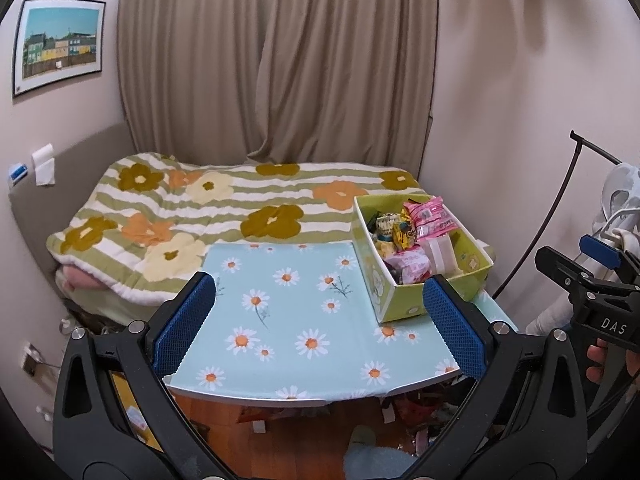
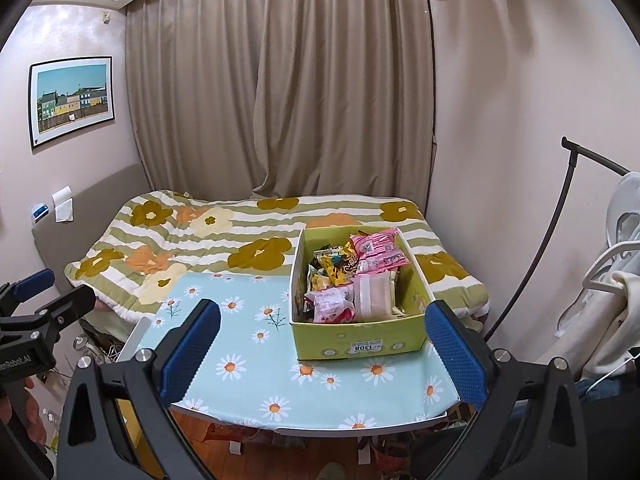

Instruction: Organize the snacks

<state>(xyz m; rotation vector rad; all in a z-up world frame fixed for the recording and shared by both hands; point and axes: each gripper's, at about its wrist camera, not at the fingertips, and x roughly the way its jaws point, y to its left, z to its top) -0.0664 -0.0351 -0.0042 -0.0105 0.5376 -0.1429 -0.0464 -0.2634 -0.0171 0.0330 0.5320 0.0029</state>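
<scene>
A green cardboard box [image 2: 360, 346] full of snack packets stands at the right side of a small table with a light blue daisy cloth [image 2: 248, 364]. It holds pink packets [image 2: 378, 254], a yellow packet [image 2: 340, 266] and a pale wrapped block [image 2: 374, 294]. In the left wrist view the box [image 1: 394, 300] sits right of centre with the snacks [image 1: 416, 236] inside. My left gripper [image 1: 320, 326] is open and empty above the table's near edge. My right gripper [image 2: 324, 354] is open and empty, short of the box front.
A bed with a flowered striped blanket [image 2: 240, 232] lies right behind the table, with beige curtains [image 2: 280, 100] beyond. A clothes rack with white garments [image 2: 608, 280] stands at the right. Loose packets and litter [image 1: 412, 404] lie on the wooden floor under the table.
</scene>
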